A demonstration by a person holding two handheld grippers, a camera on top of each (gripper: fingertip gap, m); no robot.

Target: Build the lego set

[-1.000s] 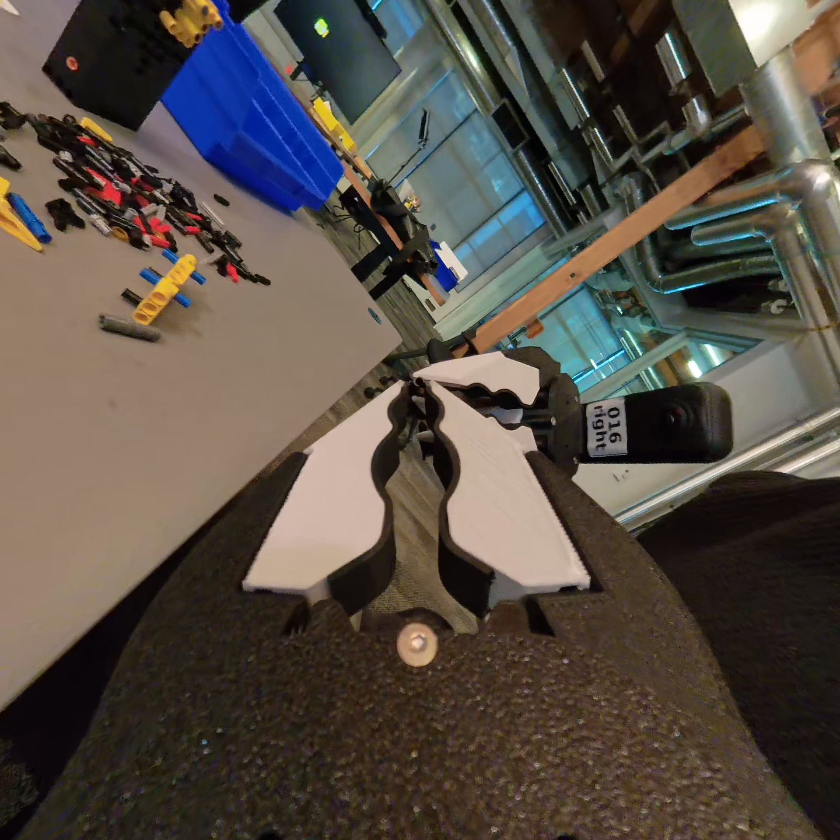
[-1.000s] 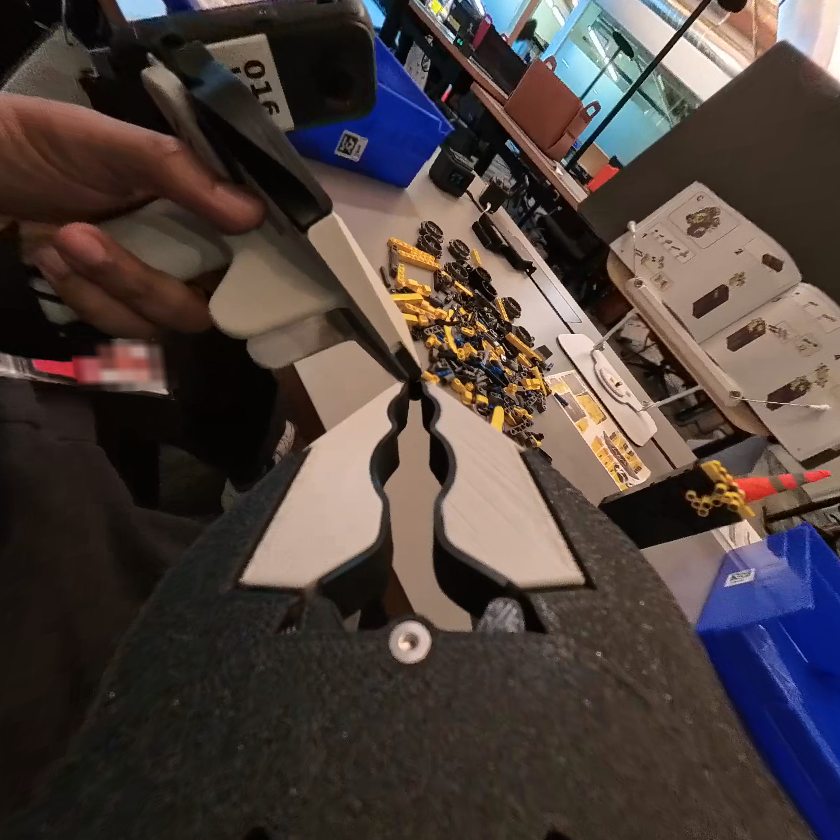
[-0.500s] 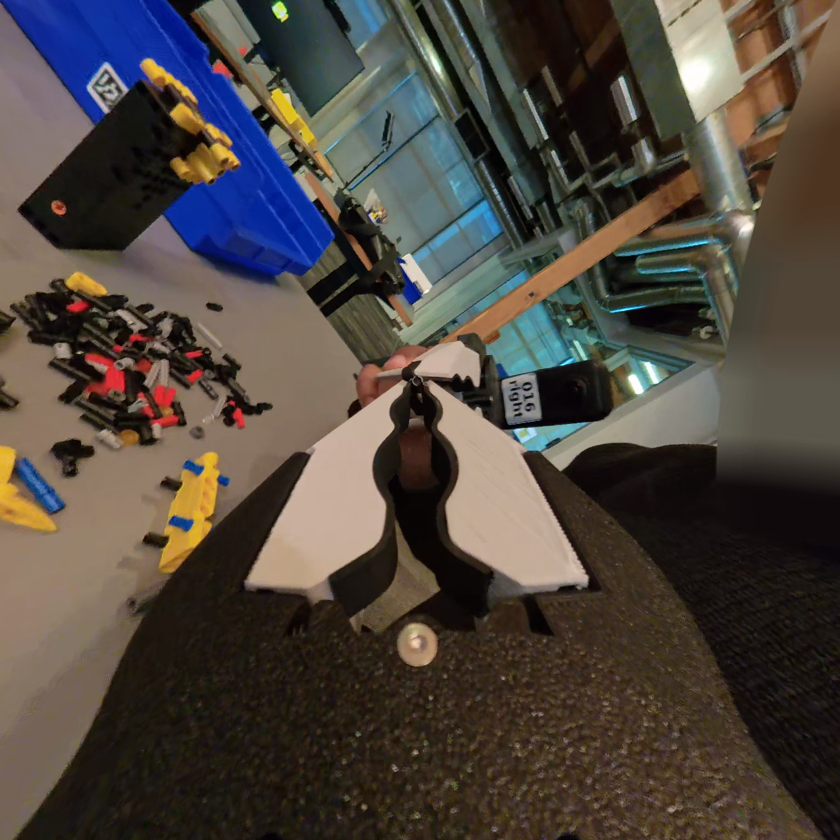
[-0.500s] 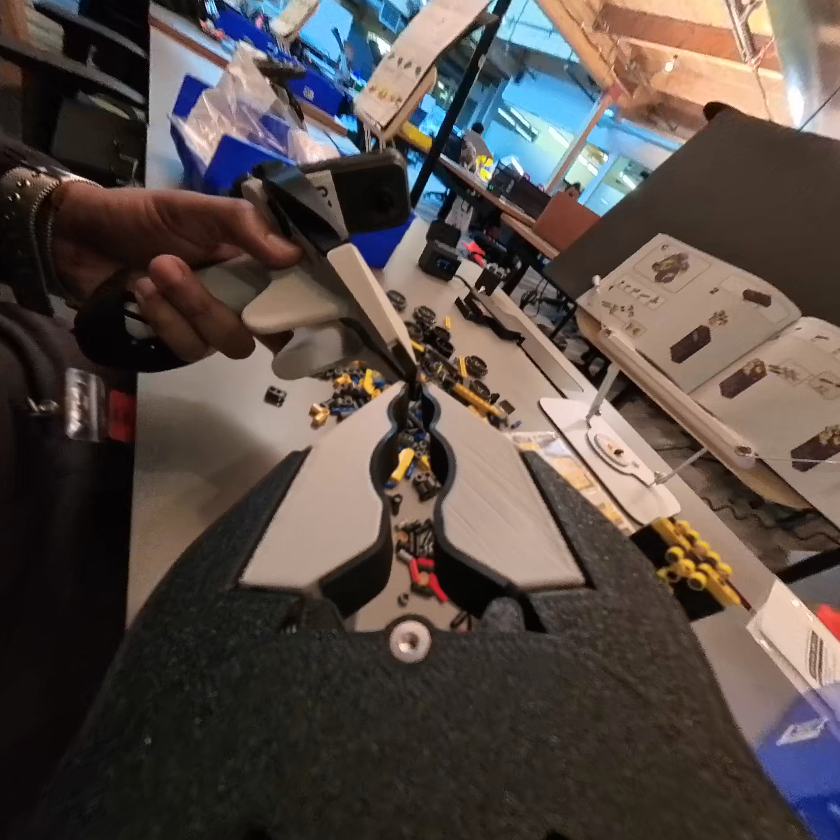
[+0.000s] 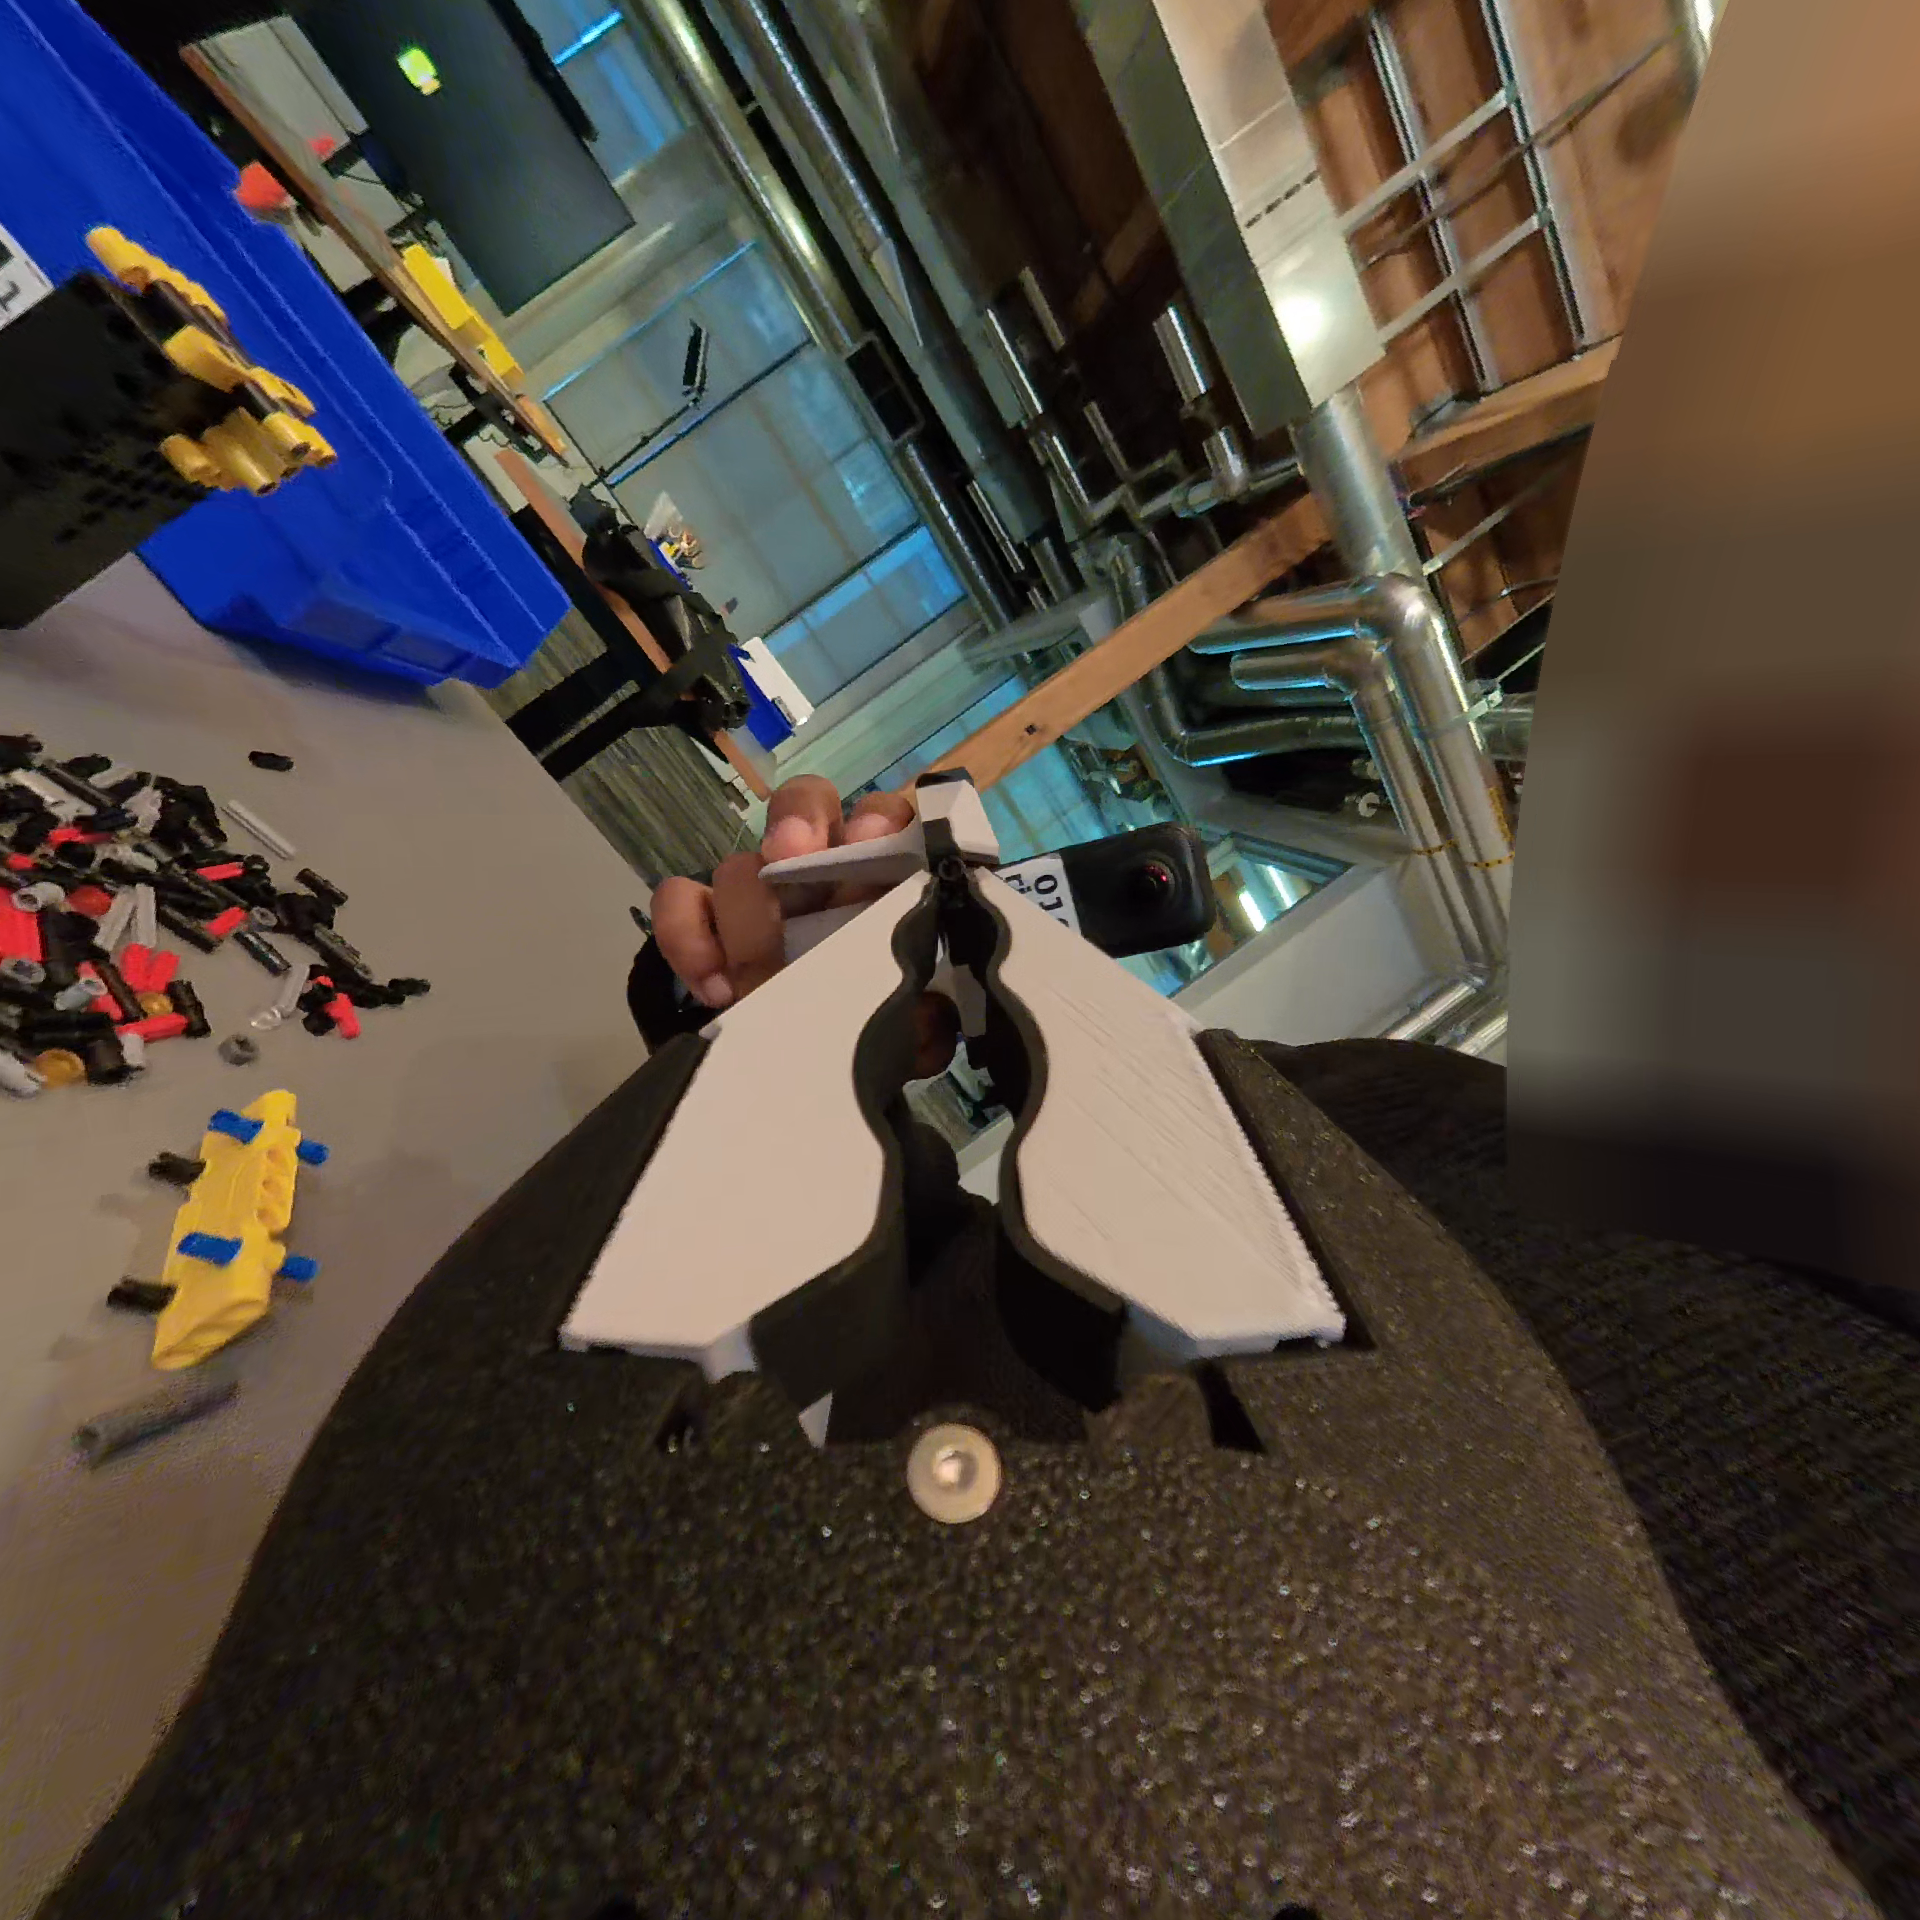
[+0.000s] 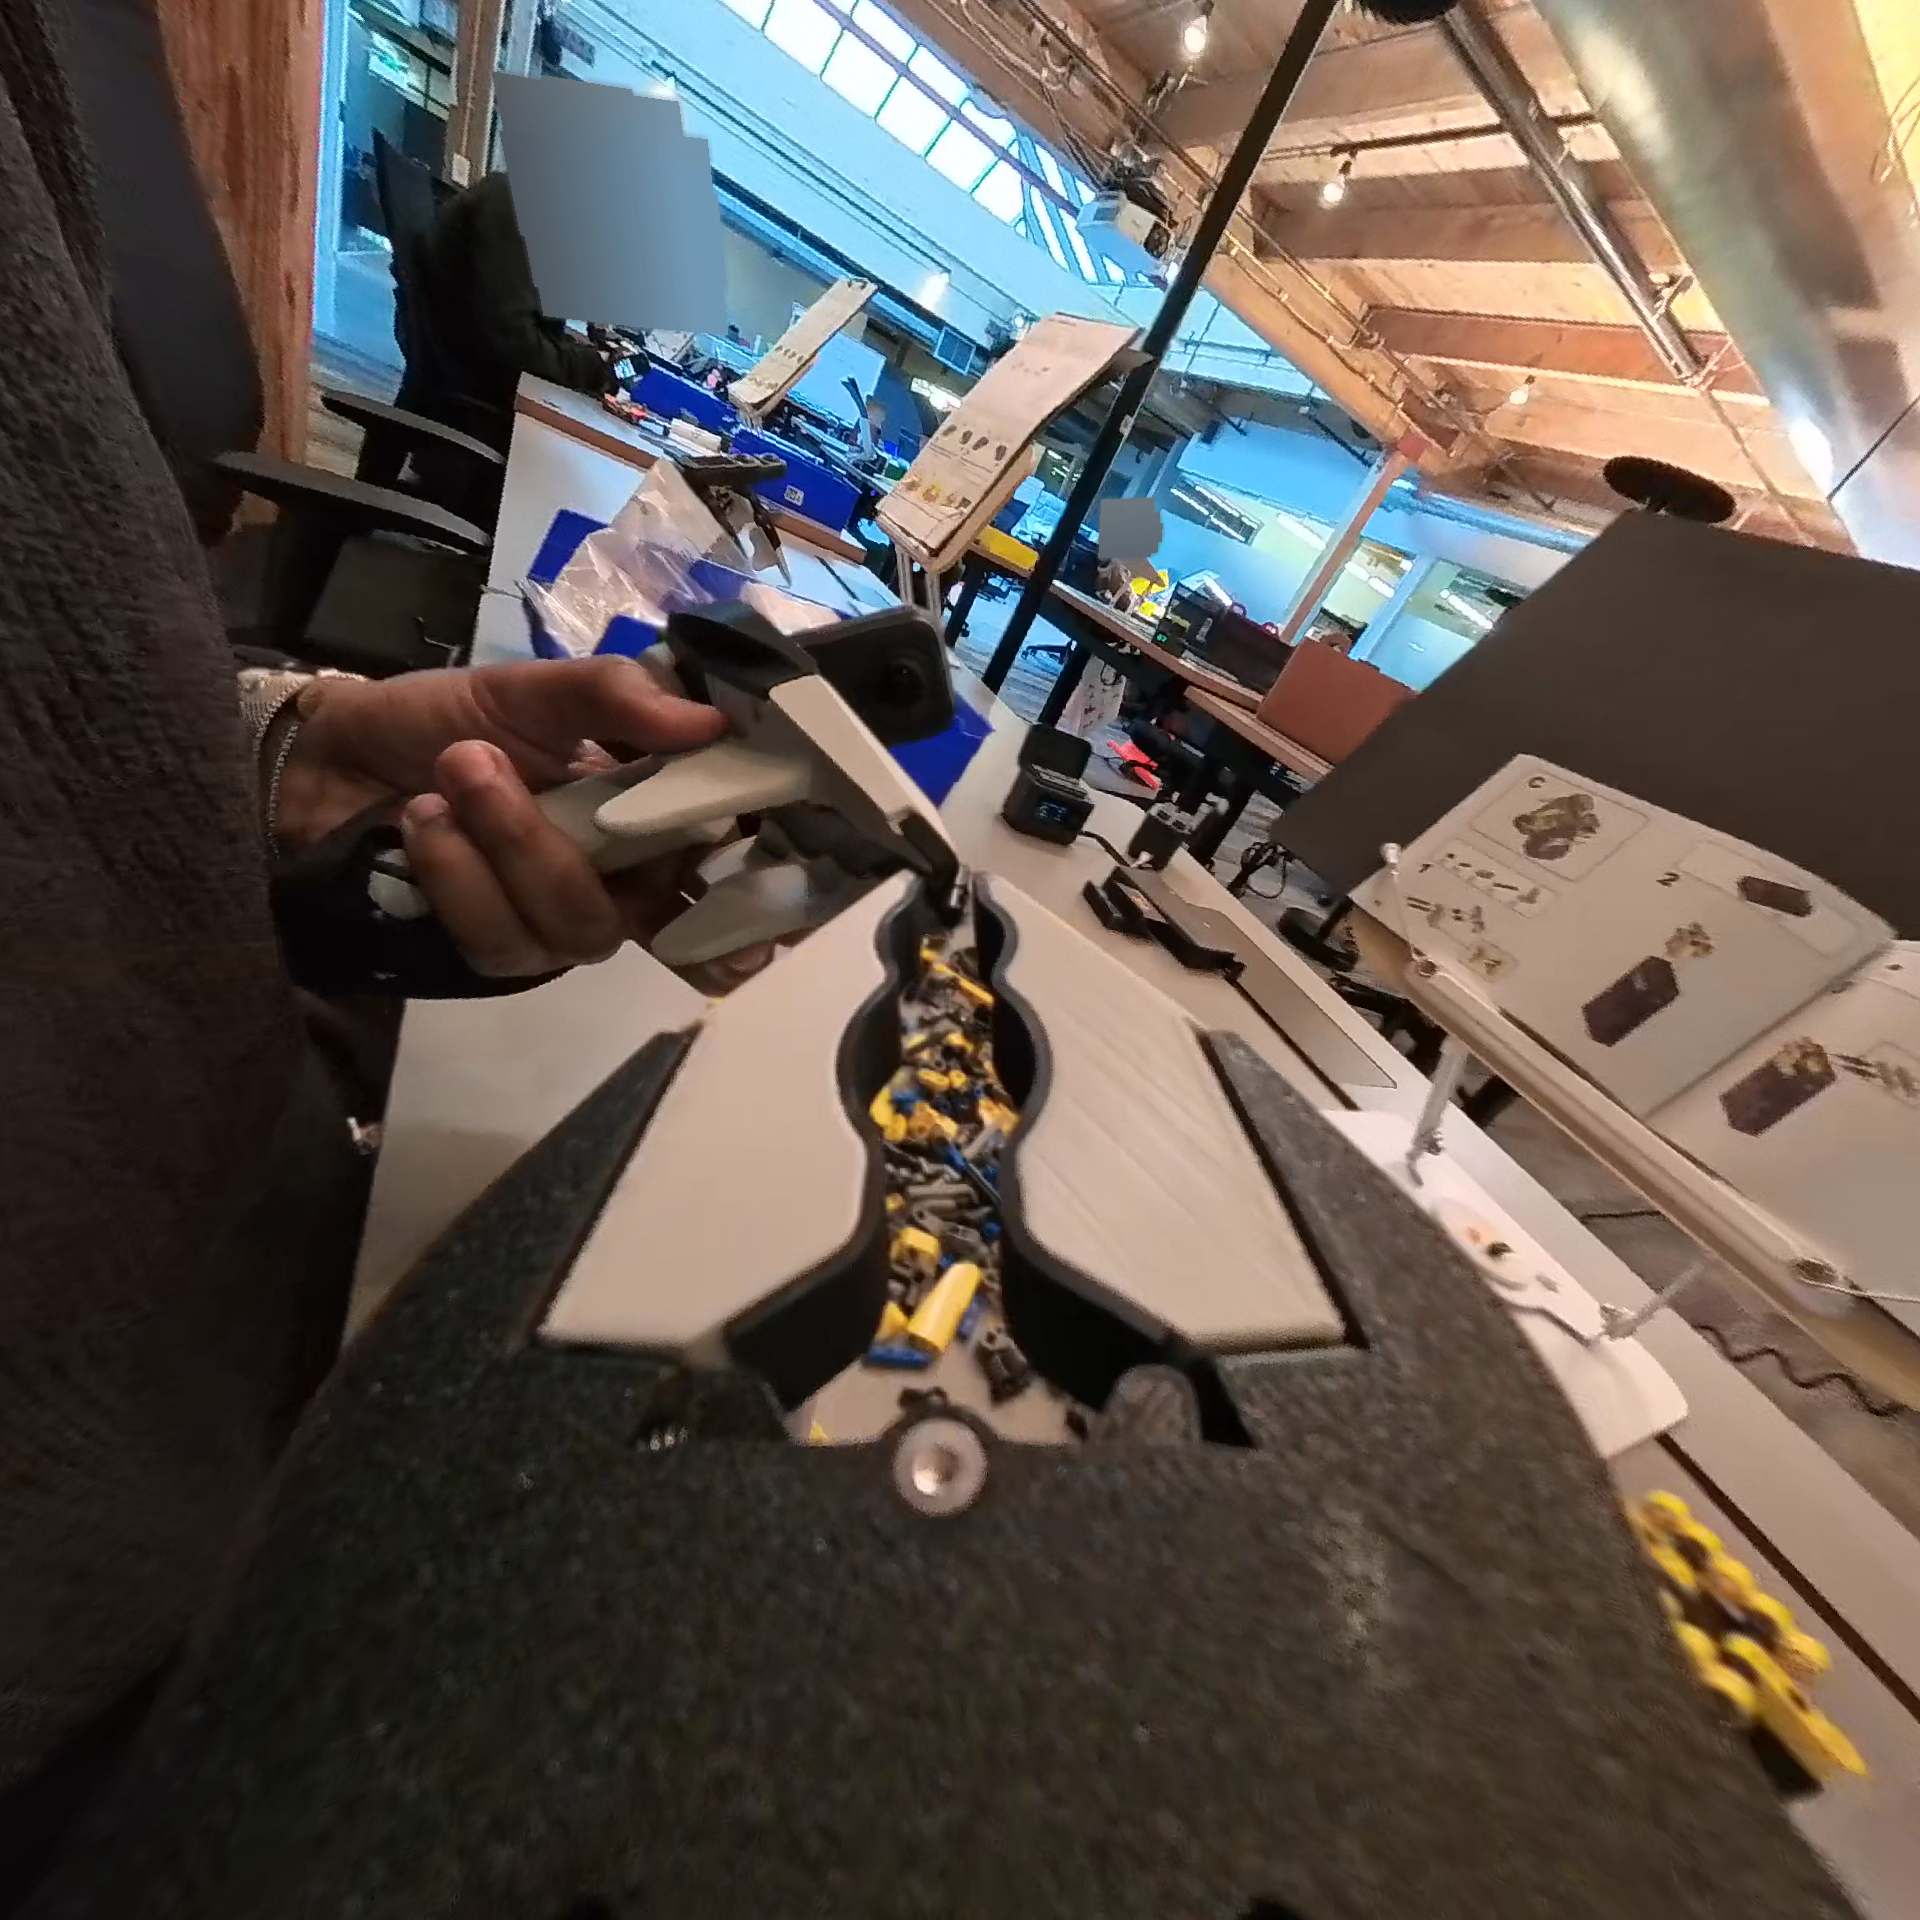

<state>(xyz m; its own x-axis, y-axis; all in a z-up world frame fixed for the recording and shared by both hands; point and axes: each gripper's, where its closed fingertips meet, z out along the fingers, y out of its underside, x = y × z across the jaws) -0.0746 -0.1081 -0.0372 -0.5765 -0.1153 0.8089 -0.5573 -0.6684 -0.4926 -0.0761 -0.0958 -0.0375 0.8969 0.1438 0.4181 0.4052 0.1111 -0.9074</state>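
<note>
My left gripper (image 5: 948, 883) and right gripper (image 6: 961, 888) are both shut and meet tip to tip in the air above the grey table's (image 5: 468, 883) near edge. A tiny black piece (image 5: 948, 864) sits pinched where the tips meet, also visible in the right wrist view (image 6: 951, 896); its shape is too small to tell. The right gripper (image 5: 935, 831) shows beyond the left one's tips, held by a hand (image 5: 748, 914). The left gripper (image 6: 935, 868) comes in from the upper left in the right wrist view, in a hand (image 6: 499, 790).
A pile of small black, red and grey parts (image 5: 125, 935) lies on the table, with a yellow beam with blue pins (image 5: 234, 1226) and a grey axle (image 5: 156, 1418). A black block with yellow connectors (image 5: 94, 416) stands by a blue bin (image 5: 343, 499). An open instruction booklet (image 6: 1662, 966) is propped at right. My two grippers' fingertips are within a few centimetres of each other.
Both grippers have stayed tip to tip while swinging together; the views have tilted, so the parts pile now lies under the right gripper and the table has slid left in the left view.
</note>
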